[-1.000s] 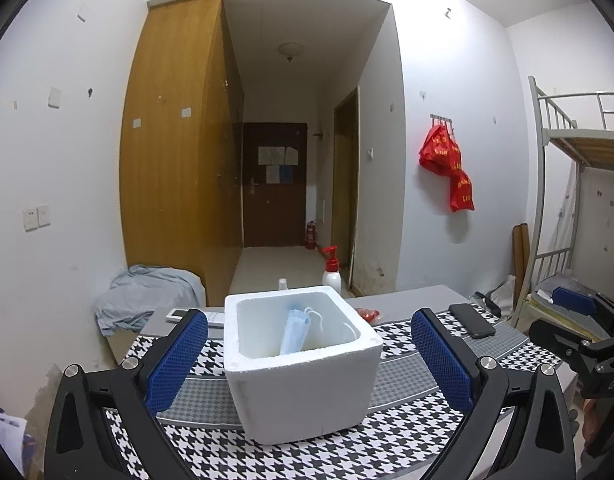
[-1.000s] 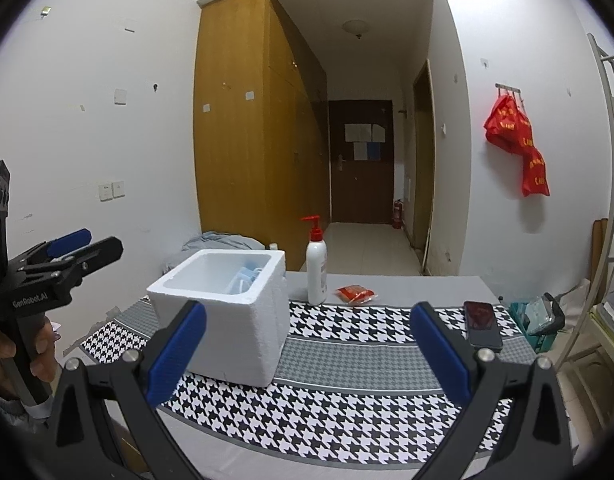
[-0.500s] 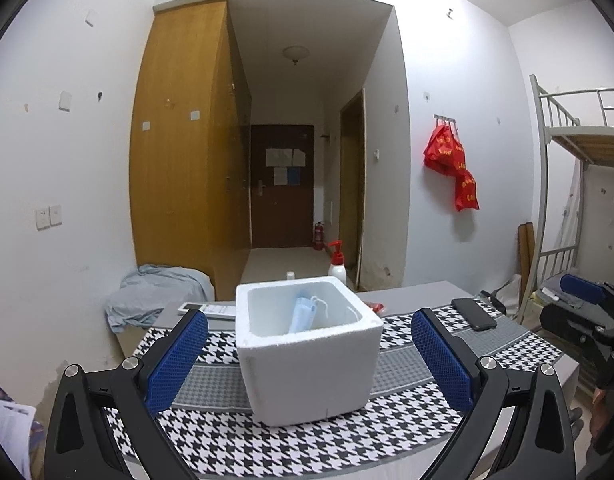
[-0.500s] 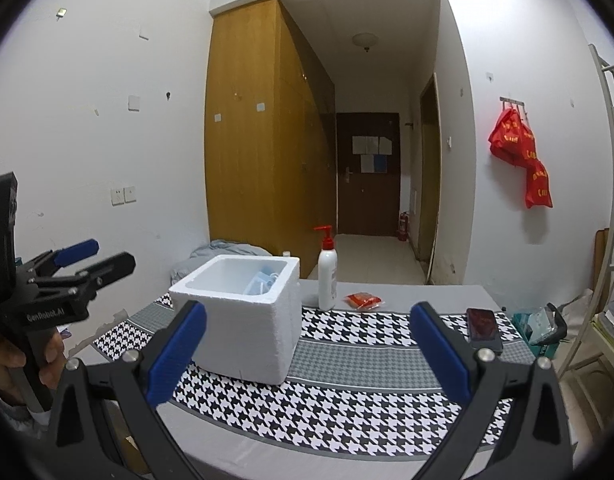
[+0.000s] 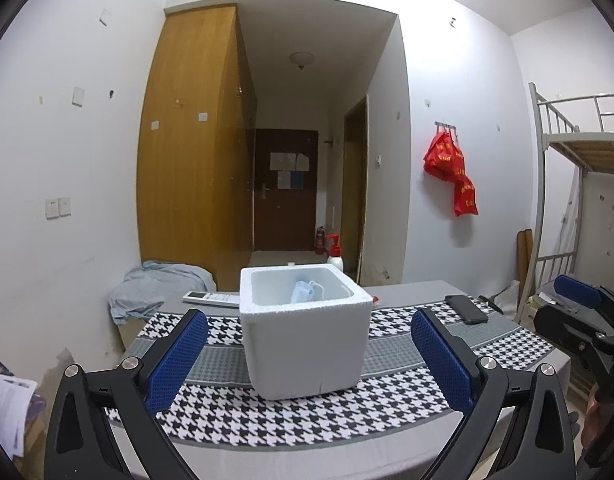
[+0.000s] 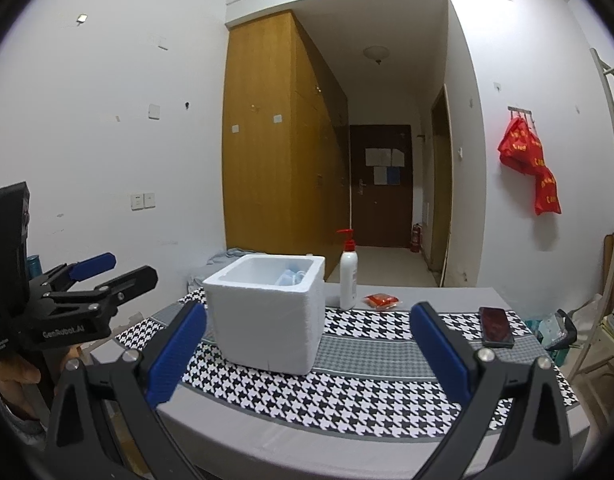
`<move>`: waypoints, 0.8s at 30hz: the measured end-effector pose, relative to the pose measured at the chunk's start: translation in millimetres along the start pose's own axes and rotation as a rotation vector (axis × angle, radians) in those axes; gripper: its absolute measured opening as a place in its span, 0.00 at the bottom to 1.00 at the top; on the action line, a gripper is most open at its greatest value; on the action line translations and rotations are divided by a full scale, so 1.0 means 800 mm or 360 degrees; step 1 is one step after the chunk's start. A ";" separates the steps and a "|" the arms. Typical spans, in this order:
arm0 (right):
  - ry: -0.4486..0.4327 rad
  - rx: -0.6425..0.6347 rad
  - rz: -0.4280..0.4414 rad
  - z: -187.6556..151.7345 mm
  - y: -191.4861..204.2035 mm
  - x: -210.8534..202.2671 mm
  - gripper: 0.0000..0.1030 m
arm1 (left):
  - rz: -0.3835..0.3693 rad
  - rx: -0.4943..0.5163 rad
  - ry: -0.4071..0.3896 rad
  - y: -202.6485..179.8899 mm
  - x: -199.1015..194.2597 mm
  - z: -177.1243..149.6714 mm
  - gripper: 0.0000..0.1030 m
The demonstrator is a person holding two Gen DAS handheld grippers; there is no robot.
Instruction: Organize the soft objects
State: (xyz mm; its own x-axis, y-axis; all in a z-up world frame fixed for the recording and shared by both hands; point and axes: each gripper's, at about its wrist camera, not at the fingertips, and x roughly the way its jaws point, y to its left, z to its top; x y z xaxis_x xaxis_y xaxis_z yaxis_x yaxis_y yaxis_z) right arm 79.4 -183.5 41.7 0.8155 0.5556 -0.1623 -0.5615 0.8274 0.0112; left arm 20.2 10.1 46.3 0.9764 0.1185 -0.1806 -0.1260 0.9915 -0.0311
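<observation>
A white foam box [image 5: 303,330] [image 6: 267,316] stands on the houndstooth-covered table [image 5: 267,416] [image 6: 371,396]. Blue face masks [image 5: 303,292] [image 6: 291,277] lean inside it. My left gripper [image 5: 307,354] is open and empty, held back from the table's near edge, facing the box. My right gripper [image 6: 307,350] is also open and empty, off the near edge to the right of the box. Each gripper shows in the other's view: the right one [image 5: 579,320] at the far right, the left one [image 6: 103,276] at the far left, held by a hand [image 6: 15,372].
A pump bottle [image 6: 348,276] and a small red packet [image 6: 381,301] sit behind the box. A black phone [image 6: 495,326] [image 5: 466,309] lies at the table's right. A white remote [image 5: 211,299] lies at the back left, near a heap of grey cloth [image 5: 155,288]. A bunk bed [image 5: 579,184] stands to the right.
Both grippers have drawn back and lifted away from the table, so the box looks smaller and farther. Both stay open and empty; the masks have not moved.
</observation>
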 end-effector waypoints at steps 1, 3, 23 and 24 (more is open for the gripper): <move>-0.0005 -0.0003 0.0000 -0.002 0.003 -0.003 1.00 | 0.0004 -0.0010 -0.0012 0.001 -0.004 -0.003 0.99; -0.0022 -0.0011 0.0007 -0.007 0.010 -0.009 1.00 | 0.0015 -0.0017 -0.0027 0.001 -0.012 -0.008 0.99; -0.0046 0.0002 -0.0013 -0.059 0.044 -0.054 1.00 | 0.0066 0.0027 -0.0098 -0.004 -0.078 -0.069 0.99; -0.0046 0.0006 -0.0006 -0.061 0.046 -0.056 1.00 | 0.0063 0.0026 -0.0095 -0.003 -0.080 -0.071 0.99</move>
State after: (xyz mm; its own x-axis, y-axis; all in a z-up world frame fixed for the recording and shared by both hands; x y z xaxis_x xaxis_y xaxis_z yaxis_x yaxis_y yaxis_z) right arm 15.6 -182.2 1.4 0.8214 0.5545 -0.1335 -0.5578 0.8298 0.0145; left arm -52.0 -3.0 2.1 0.9795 0.1602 -0.1223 -0.1625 0.9867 -0.0087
